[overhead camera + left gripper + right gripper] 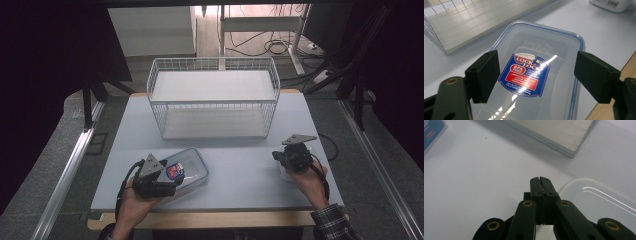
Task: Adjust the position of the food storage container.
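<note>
A clear plastic lid [190, 167] with a blue rim and a red and blue sticker lies flat near the table's front left. My left gripper [170, 186] hovers at its near end. In the left gripper view the black jaws stand apart on either side of the lid [536, 50], and I see no pad pressing on it. At the front right, my right gripper [277, 155] is shut with nothing in it, just over a clear plastic container [295, 174]. The right gripper view has the closed fingertips [541, 181] beside that container's rim [599, 200].
A white wire basket [212, 62] holding a pale shelf board stands at the back middle of the light blue table [240, 160]. The same container [611, 3] is at the left gripper view's top right. The table's wooden front edge [210, 219] runs below both hands.
</note>
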`<state>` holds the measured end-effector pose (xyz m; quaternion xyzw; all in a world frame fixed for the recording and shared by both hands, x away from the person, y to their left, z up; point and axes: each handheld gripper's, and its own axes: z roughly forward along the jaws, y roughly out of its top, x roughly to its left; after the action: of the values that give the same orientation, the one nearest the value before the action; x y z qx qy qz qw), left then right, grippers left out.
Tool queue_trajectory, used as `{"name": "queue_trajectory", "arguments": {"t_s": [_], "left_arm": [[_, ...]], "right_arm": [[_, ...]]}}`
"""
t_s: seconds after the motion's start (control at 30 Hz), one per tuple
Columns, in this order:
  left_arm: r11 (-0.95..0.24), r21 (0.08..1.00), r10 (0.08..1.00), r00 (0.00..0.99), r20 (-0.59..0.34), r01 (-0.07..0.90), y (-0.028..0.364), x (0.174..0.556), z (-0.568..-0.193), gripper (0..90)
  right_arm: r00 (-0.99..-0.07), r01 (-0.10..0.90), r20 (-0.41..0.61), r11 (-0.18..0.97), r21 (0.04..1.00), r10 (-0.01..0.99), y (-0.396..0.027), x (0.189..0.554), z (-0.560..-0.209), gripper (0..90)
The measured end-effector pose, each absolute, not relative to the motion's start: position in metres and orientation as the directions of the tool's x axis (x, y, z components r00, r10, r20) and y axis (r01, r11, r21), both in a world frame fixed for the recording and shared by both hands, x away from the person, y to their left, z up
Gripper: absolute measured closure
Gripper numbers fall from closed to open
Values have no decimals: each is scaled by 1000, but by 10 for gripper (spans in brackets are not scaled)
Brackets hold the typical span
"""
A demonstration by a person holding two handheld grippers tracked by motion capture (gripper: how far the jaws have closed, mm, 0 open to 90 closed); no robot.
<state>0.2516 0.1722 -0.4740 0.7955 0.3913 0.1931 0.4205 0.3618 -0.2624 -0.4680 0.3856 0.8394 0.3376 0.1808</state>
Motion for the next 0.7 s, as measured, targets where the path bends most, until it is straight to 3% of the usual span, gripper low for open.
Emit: {"name": "queue_trajectory", "arguments": {"t_s": [0.17, 0.2, 0.27, 0.4, 0.43, 0.47, 0.5, 0.7], "left_arm": [[-336, 816, 792, 610, -26, 471, 177, 251, -474, 285], [-333, 816, 797, 603, -24, 473, 179, 250, -474, 387], [-322, 820, 799, 600, -32, 473, 186, 247, -472, 433], [-276, 824, 833, 551, -53, 495, 205, 241, -470, 668], [-268, 821, 843, 536, -54, 504, 210, 239, -471, 775], [-258, 820, 852, 520, -56, 511, 216, 236, -472, 775], [-242, 813, 871, 488, -58, 529, 226, 231, -474, 852], [-201, 796, 907, 416, -69, 570, 246, 221, -479, 899]], "right_arm": [[-638, 519, -34, 462, 719, 769, -264, 362, -467, 893], [-652, 502, -30, 461, 731, 757, -263, 358, -465, 890], [-658, 493, -36, 467, 734, 752, -261, 357, -464, 885], [-682, 475, -32, 476, 740, 731, -256, 352, -465, 870], [-691, 469, -32, 481, 741, 722, -254, 349, -466, 869], [-691, 469, -32, 481, 741, 722, -254, 349, -466, 869], [-701, 462, -29, 484, 743, 712, -251, 347, -465, 868], [-725, 445, -29, 500, 743, 688, -245, 343, -467, 869]]}}
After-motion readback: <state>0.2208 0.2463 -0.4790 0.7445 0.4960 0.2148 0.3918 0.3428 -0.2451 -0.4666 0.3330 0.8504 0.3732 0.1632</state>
